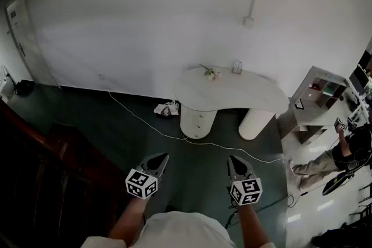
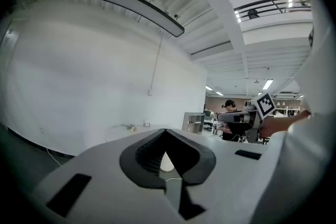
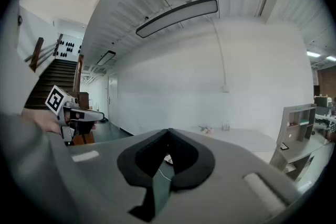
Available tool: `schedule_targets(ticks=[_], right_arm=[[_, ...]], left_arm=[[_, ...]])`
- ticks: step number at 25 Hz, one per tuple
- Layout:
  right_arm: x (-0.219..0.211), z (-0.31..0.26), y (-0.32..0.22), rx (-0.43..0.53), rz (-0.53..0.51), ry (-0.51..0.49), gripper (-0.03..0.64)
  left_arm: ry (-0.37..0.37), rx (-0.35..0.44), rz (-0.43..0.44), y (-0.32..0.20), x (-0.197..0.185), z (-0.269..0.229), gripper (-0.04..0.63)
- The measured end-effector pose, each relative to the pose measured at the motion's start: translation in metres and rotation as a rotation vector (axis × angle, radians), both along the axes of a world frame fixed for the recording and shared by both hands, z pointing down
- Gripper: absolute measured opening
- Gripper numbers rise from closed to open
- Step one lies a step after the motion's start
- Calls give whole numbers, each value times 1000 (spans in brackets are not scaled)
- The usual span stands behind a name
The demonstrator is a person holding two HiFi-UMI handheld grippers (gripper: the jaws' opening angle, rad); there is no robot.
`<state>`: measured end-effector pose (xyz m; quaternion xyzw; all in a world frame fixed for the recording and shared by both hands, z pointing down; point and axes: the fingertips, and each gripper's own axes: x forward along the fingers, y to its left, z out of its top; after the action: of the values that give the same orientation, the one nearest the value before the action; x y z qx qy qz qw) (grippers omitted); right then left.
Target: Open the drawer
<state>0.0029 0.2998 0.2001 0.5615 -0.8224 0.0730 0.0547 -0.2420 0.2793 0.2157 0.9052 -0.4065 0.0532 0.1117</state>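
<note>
The left gripper [image 1: 158, 162] and right gripper [image 1: 236, 165] are held closed and empty, well apart from the drawer unit [image 1: 197, 120] under the white table [image 1: 244, 94]

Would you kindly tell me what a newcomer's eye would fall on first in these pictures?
First, the curved white table against the wall at the middle of the head view. It stands on two round pedestals, and the left pedestal seems to have drawer fronts. Next, the left tongs and right tongs at the bottom, both shut and empty, well short of the table across the dark floor, where a white cable trails.
</note>
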Motion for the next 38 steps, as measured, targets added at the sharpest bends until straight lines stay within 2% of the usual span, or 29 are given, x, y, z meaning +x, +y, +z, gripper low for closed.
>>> schedule_targets(ticks=[10,17,26,38], right_arm=[[-14,9,-5,-30,-1,-28,11],[-25,21,-16,-74,-11,-12,11],[-56,37,-33,-107,-19,-9,11],[-83,52,-53,-129,7,-3,11]], left_arm=[[4,-5,19,-4,-7,5,6],[-1,-16,37,-13,-15,13,6],[-27,-43,70,-29,-36,30,6],[-18,-68,103,-53,-61,46,6]])
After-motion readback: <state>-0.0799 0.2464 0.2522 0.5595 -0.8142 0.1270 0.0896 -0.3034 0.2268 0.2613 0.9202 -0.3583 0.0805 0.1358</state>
